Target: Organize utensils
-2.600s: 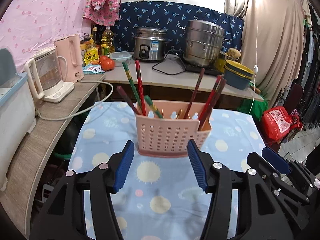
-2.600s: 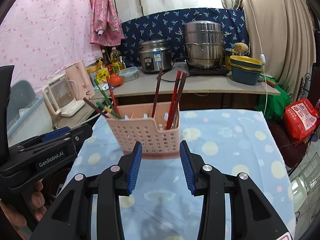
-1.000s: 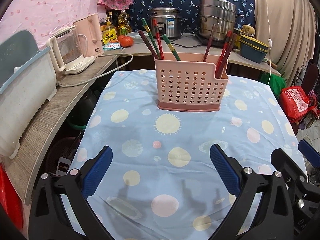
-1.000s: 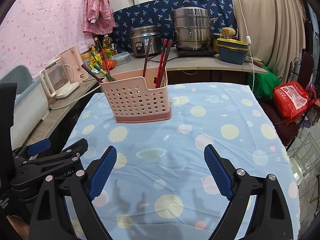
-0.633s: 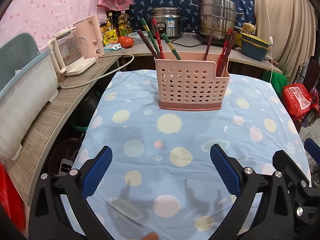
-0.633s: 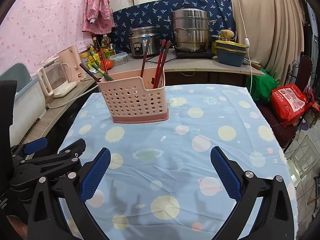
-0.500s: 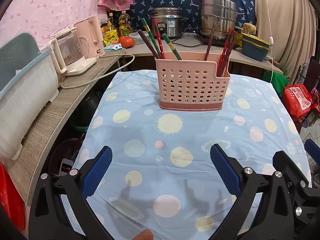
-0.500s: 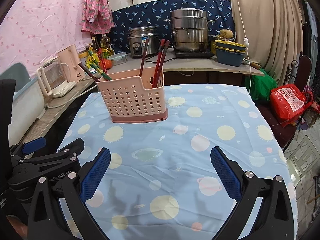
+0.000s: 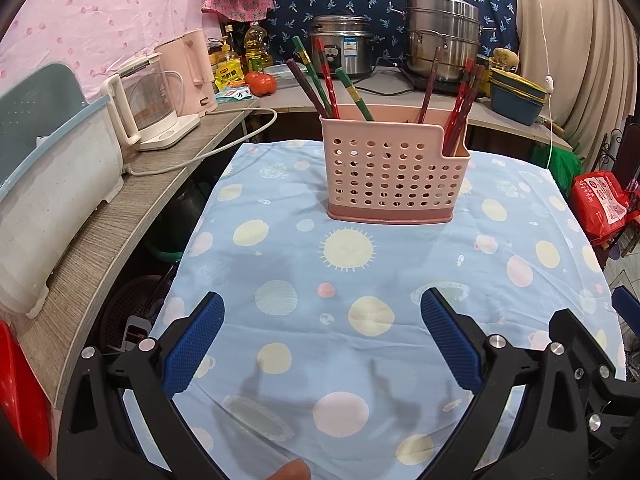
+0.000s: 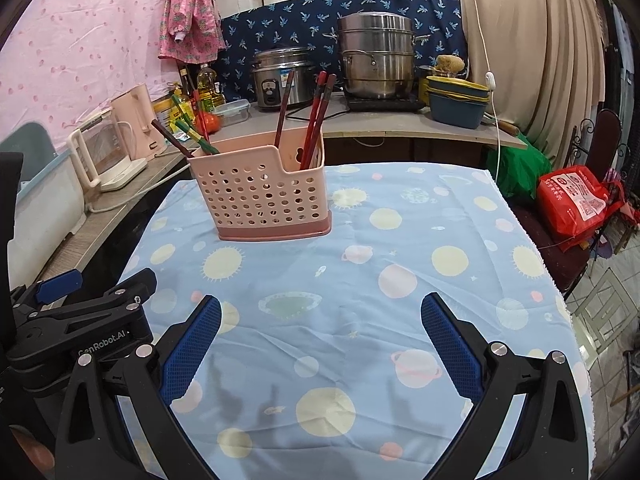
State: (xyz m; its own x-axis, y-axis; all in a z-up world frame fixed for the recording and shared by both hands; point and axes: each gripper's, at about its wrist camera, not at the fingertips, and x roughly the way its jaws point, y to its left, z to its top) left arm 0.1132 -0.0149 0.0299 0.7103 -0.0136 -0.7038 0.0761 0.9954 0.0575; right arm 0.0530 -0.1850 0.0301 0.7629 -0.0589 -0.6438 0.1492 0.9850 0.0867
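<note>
Blue cloth printed with suns and planets covers the table (image 9: 280, 264), the largest surface in both wrist views. Grey wood-grain shelf (image 9: 132, 200) runs along its left side and carries a clear electric kettle (image 9: 148, 108). A counter behind the table holds a steel steamer pot (image 9: 442, 40) and a rice cooker (image 9: 342, 50).

Pink perforated utensil basket (image 9: 394, 172) stands upright on the far half of the cloth, well apart from both grippers. Green and red chopsticks (image 9: 320, 76) lean from its left compartment; dark red chopsticks (image 9: 460, 108) stand in its right compartment, behind the lowered corner of the wall.

Left gripper (image 9: 322, 340): jaws spread wide, nothing between the blue pads, only cloth below. Right gripper (image 10: 320, 340): jaws likewise fully spread and empty, positioned beside the left gripper near the table's front edge.
</note>
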